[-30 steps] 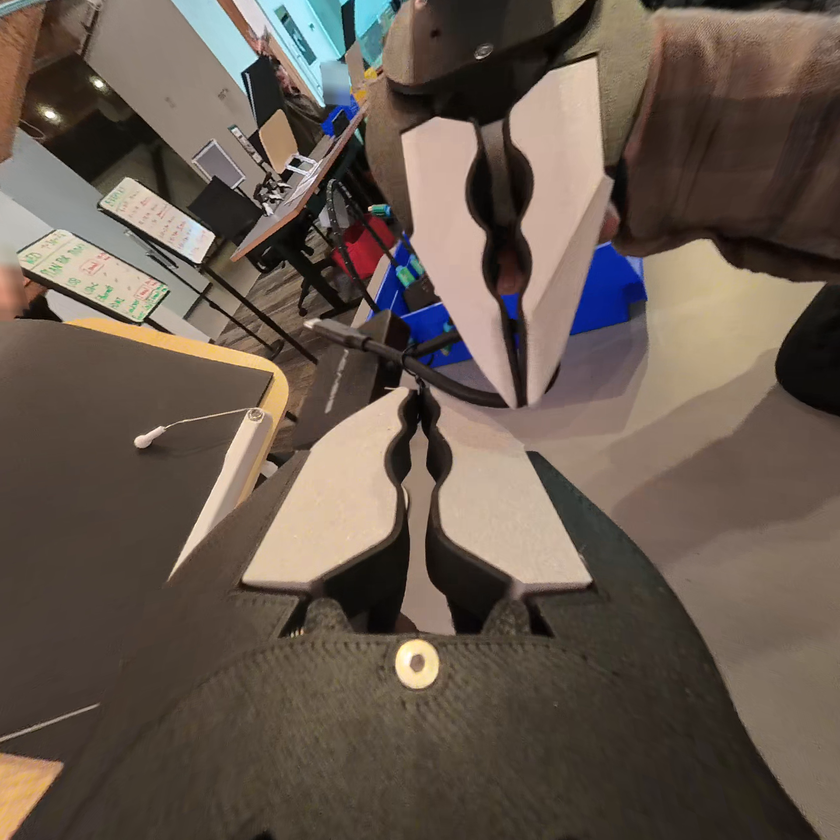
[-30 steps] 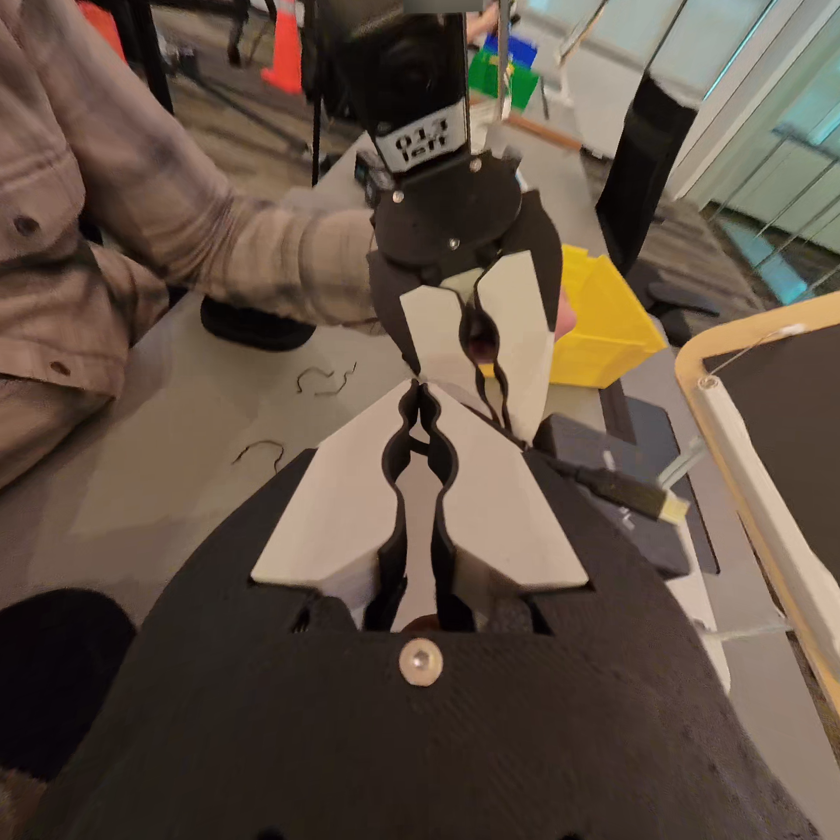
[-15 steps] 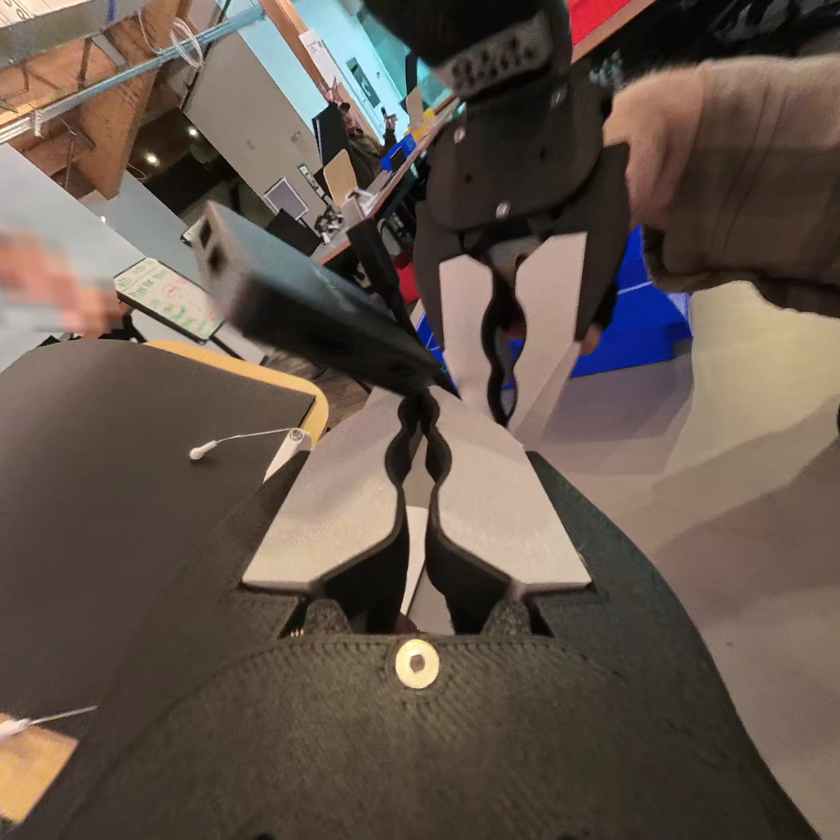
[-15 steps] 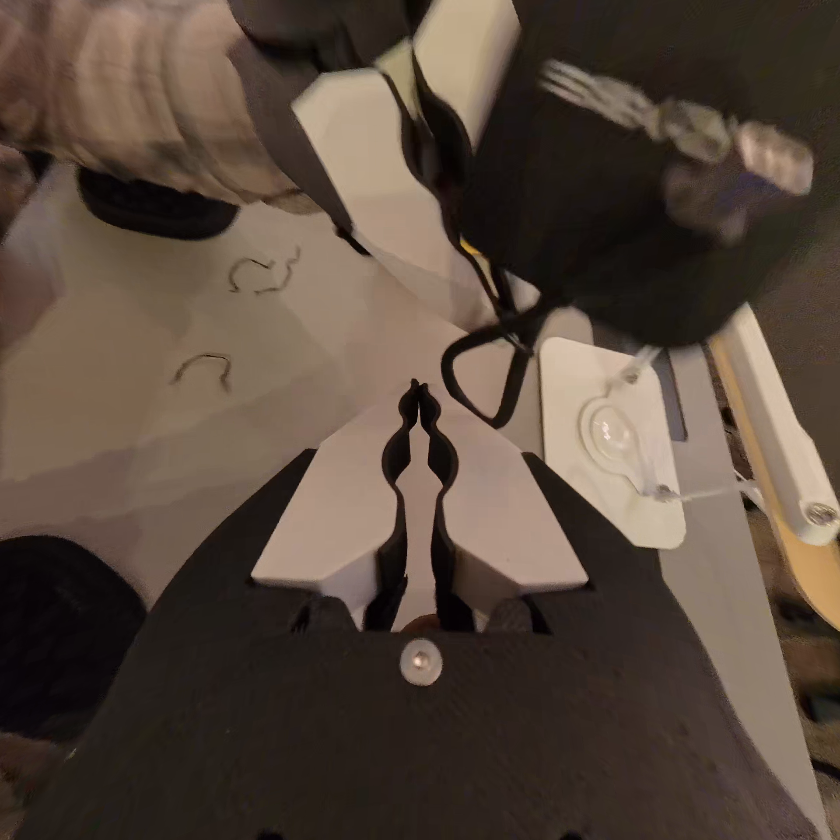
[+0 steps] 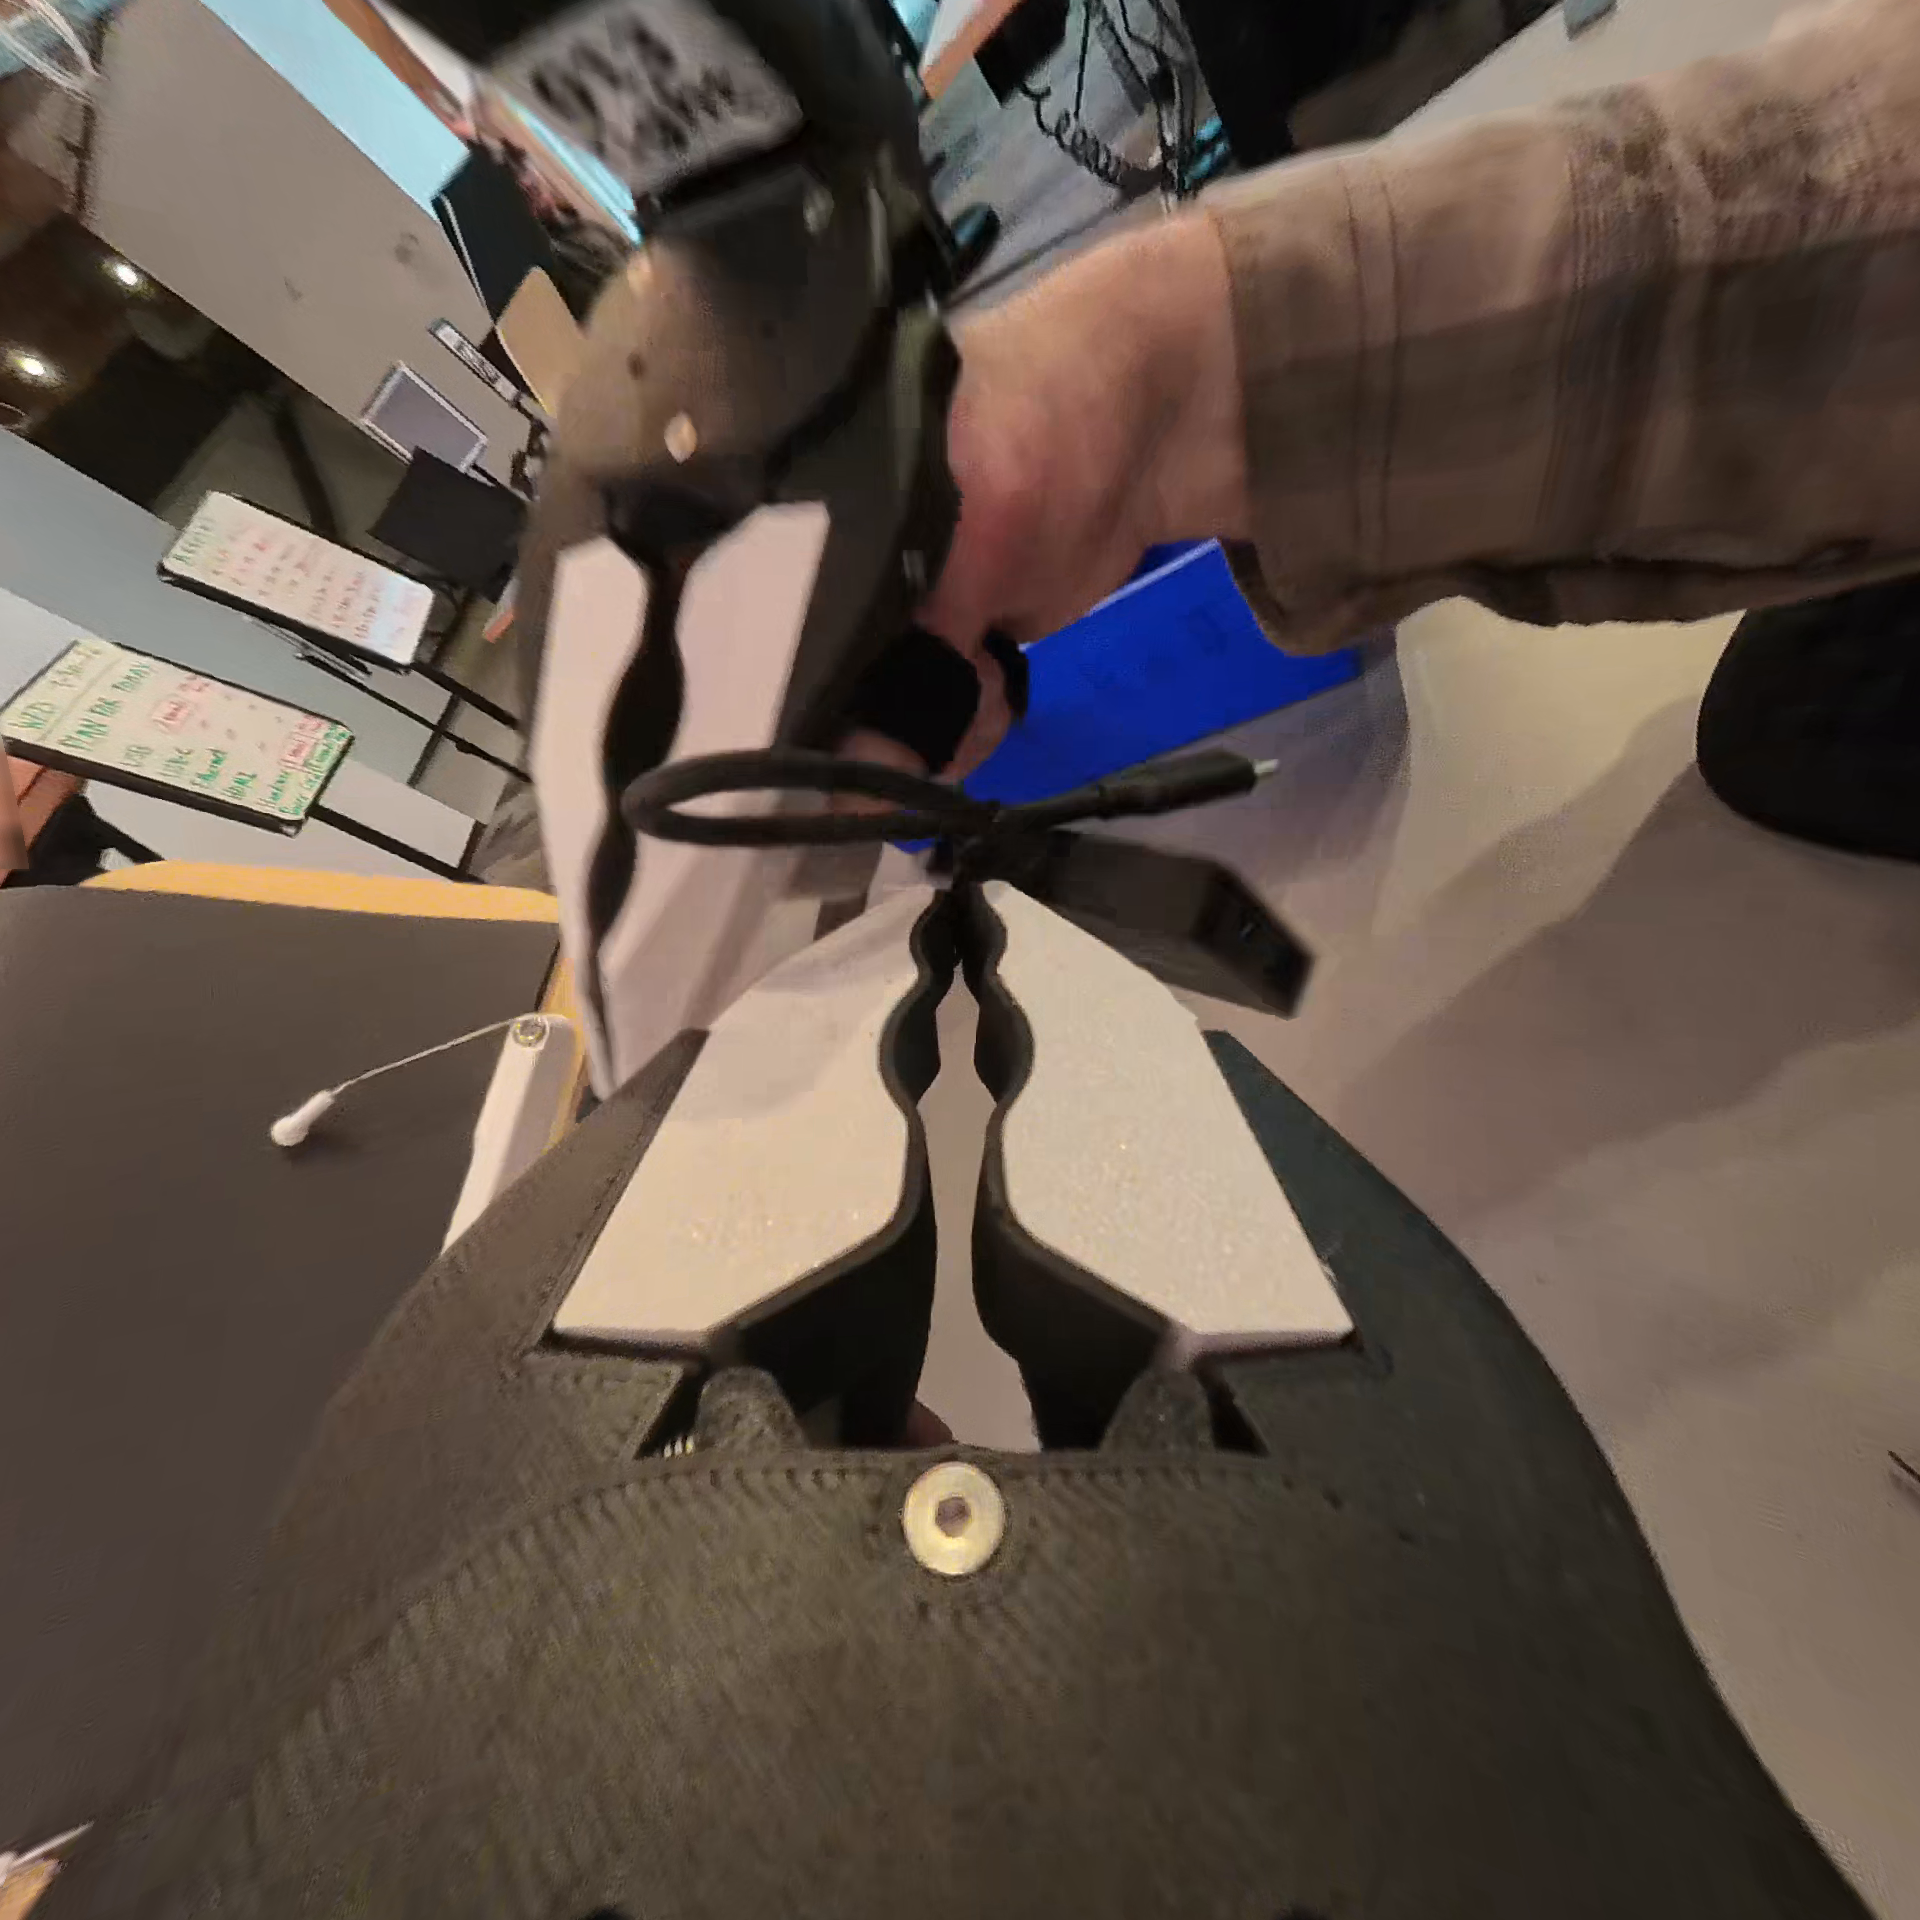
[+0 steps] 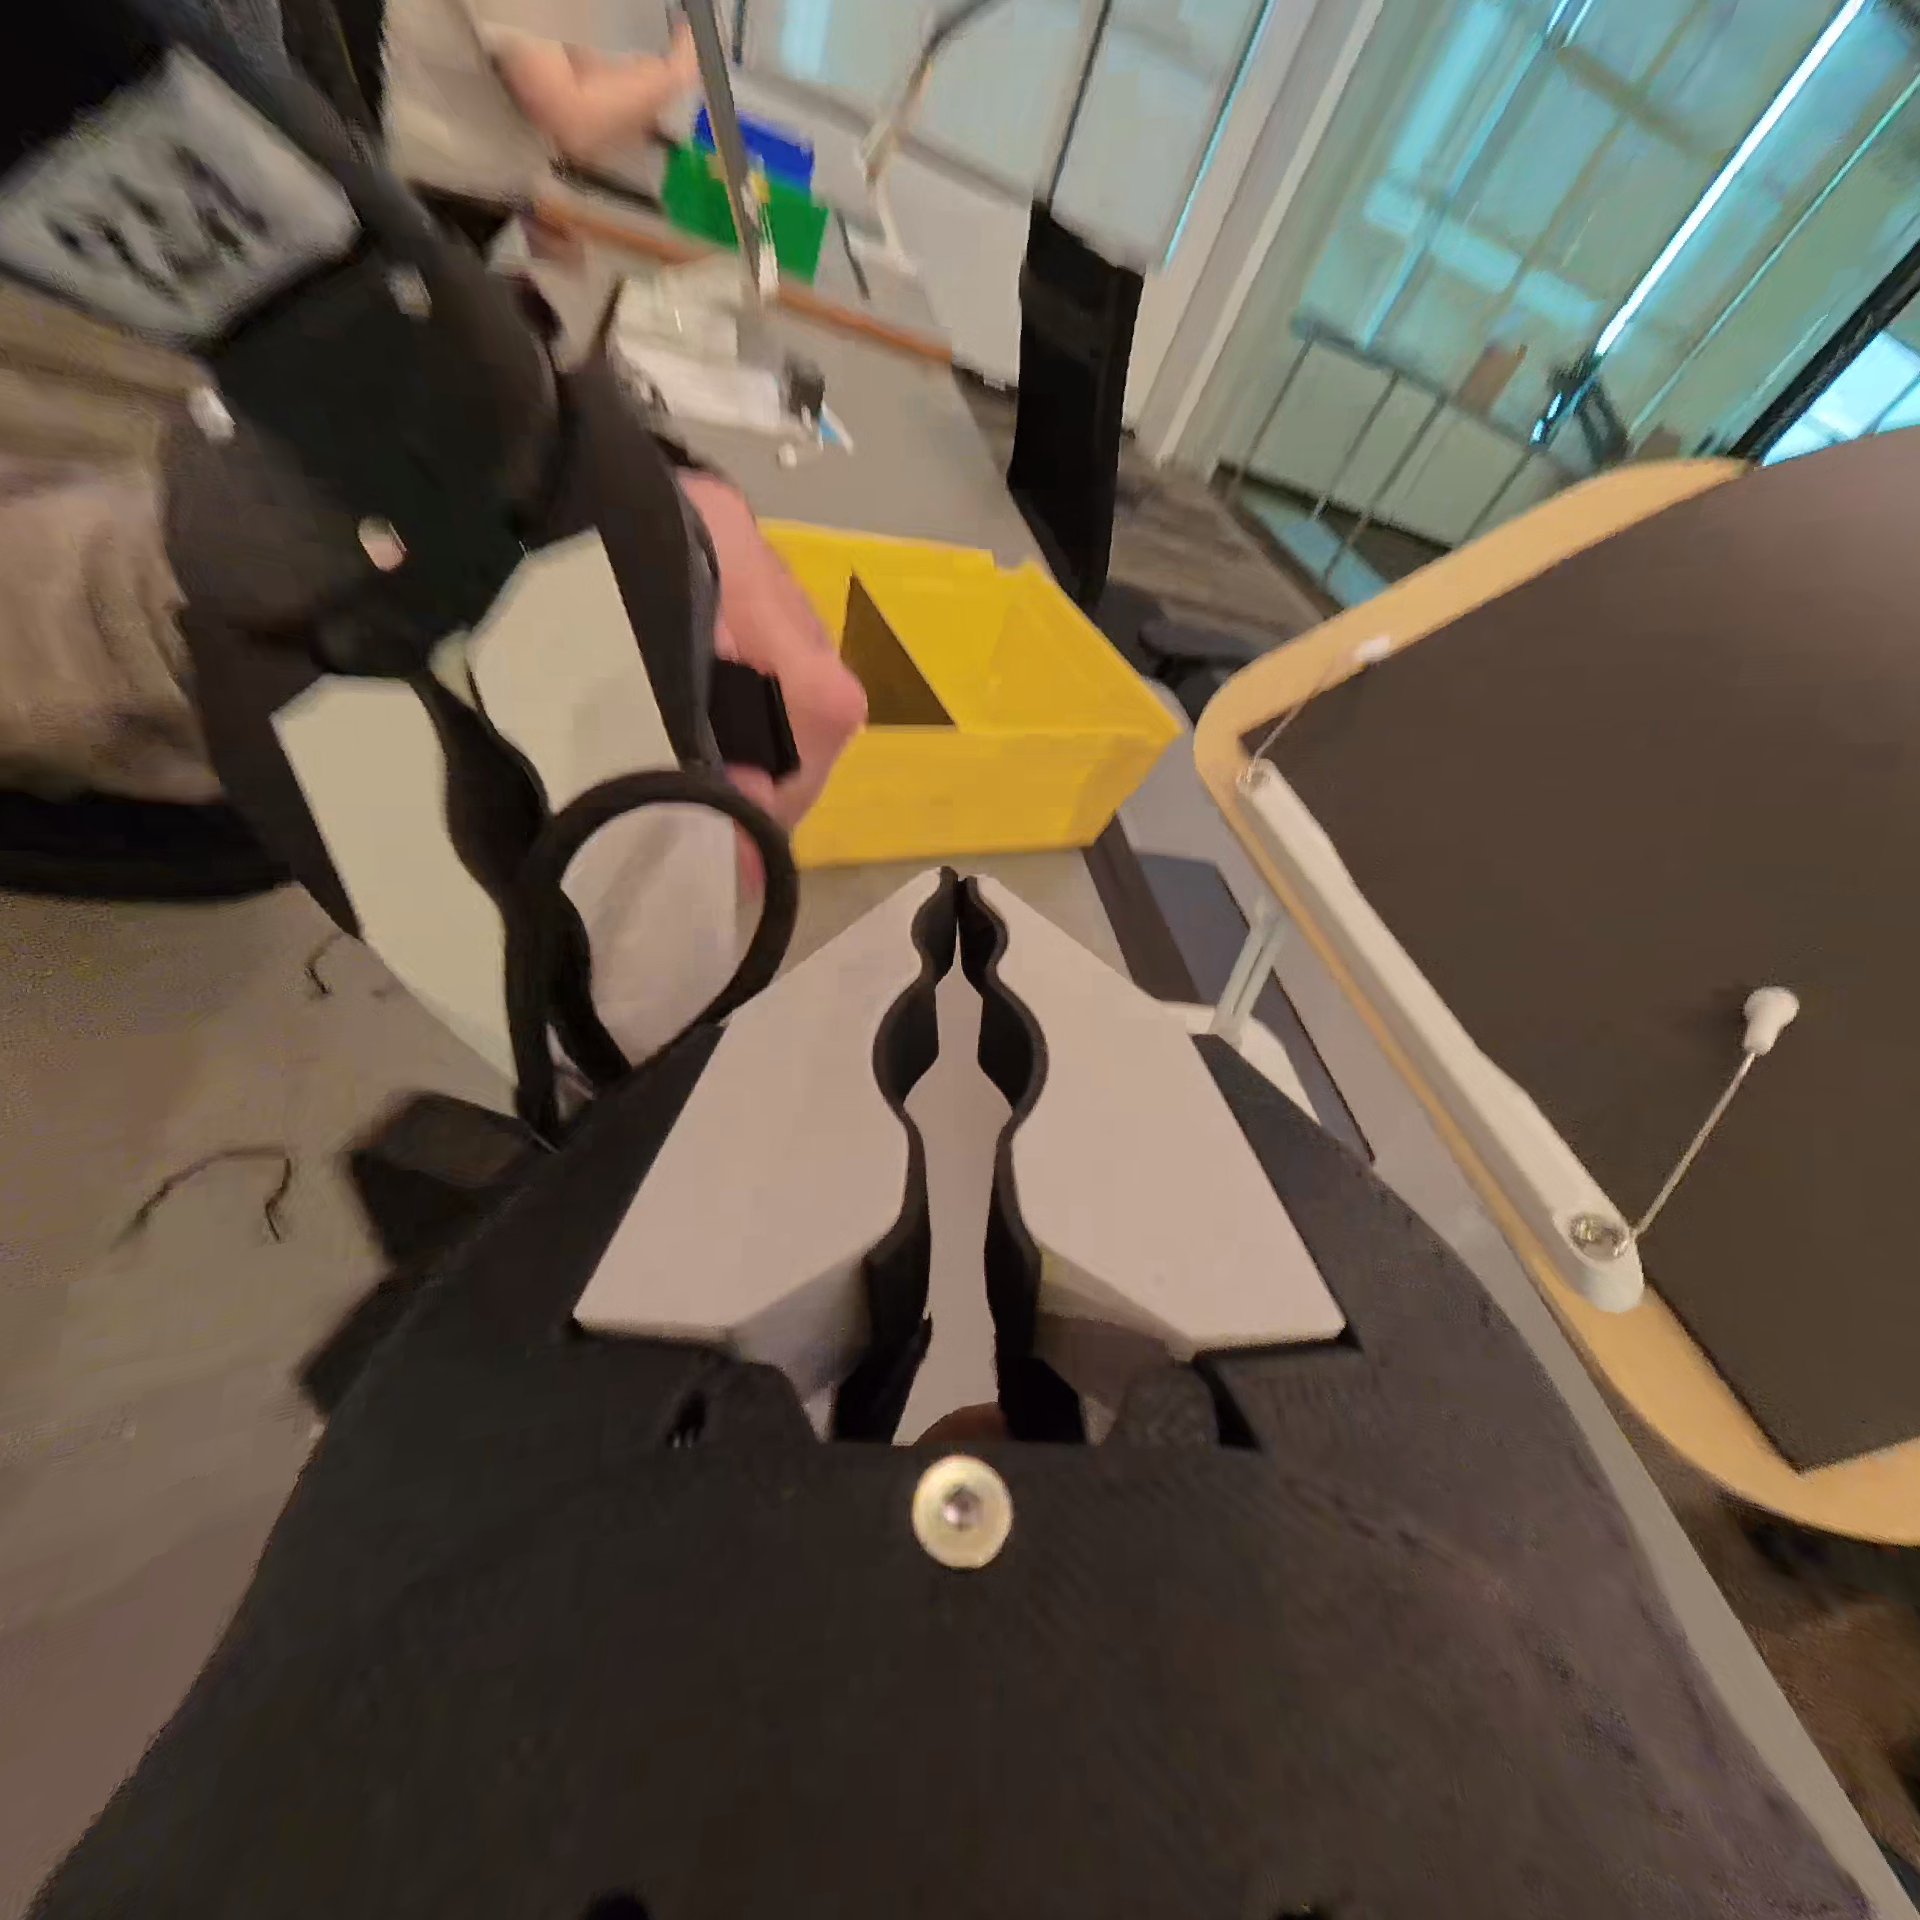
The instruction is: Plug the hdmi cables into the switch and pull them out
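Observation:
My left gripper [image 5: 961, 902] is shut, its tips pinching the thin black cable [image 5: 790, 800] of the small black switch box [image 5: 1174, 920]. The box hangs just right of the tips. The cable makes a loop and ends in a free plug [image 5: 1195, 777] pointing right. My right gripper [image 6: 956, 891] is shut and empty, above the grey table. It also shows in the left wrist view [image 5: 601, 1018], pointing down, left of the loop. In the right wrist view the left gripper [image 6: 535, 1101] is at the left with the cable loop [image 6: 665, 904] and the blurred box [image 6: 436, 1153] below it.
A yellow bin [image 6: 966, 727] stands on the grey table [image 5: 1558, 1143] and a blue bin [image 5: 1164, 686] behind the hand. A black board with a tan rim [image 6: 1662, 831] carries a white bar and a wired white pin [image 6: 1766, 1008]. Whiteboards stand far left. The tips of one gripper are about 7 cm away from the tips of the other.
The two grippers were tip to tip on the cable. The box swung up to the left, then over to the right of my left tips. My right gripper has drawn away, empty.

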Tool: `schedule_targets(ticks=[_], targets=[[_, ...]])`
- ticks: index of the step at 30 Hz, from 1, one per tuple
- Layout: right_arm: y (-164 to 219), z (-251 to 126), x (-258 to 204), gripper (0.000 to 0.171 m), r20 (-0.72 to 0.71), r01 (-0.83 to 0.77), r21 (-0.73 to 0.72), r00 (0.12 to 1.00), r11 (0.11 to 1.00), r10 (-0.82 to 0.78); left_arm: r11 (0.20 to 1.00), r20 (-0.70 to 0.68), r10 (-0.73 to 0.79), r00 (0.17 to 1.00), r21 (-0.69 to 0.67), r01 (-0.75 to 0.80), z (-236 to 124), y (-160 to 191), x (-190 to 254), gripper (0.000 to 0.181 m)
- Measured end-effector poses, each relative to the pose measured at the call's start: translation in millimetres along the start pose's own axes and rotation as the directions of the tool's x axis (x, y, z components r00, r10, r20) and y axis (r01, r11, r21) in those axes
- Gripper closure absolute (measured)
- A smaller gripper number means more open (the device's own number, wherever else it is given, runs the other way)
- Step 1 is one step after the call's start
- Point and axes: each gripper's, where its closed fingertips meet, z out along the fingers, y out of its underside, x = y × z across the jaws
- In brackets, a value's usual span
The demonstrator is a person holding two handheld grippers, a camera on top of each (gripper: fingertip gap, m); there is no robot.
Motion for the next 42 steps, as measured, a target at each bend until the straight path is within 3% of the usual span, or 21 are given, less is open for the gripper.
schedule_targets(ticks=[8,12,17,22,28,38,42], targets=[[-23,-17,-25,0.171,0.11,0.062,0.071,0.992,0.996,-0.069,0.997,0.061,0.016,0.998,-0.078,-0.011,4,14,-10,0.18],[-35,-24,-53,0.171,0.236,0.081,0.099,0.966,0.992,-0.103,0.993,0.126,0.003,0.992,-0.118,0.012,3,23,-23,0.179],[-6,-23,-78,0.171,0.352,0.131,-0.102,0.932,0.986,-0.087,0.992,0.178,-0.056,0.982,-0.105,0.075,1,28,-35,0.18],[12,-17,-77,0.171,0.353,0.121,-0.2,0.935,0.972,-0.044,0.993,0.233,-0.068,0.97,-0.082,0.089,-5,25,-46,0.18],[39,-5,-40,0.171,0.193,0.087,-0.289,0.981,0.953,-0.031,0.997,0.219,-0.078,0.973,0.011,0.078,-13,3,-45,0.179],[24,1,6,0.171,-0.031,0.012,-0.162,0.999,0.987,-0.017,1.0,0.172,-0.003,0.985,0.014,0.001,-17,-3,-35,0.18],[2,2,15,0.171,-0.059,-0.064,-0.001,0.996,0.998,0.064,0.999,0.149,0.045,0.988,-0.01,-0.044,-15,-4,-28,0.18]])
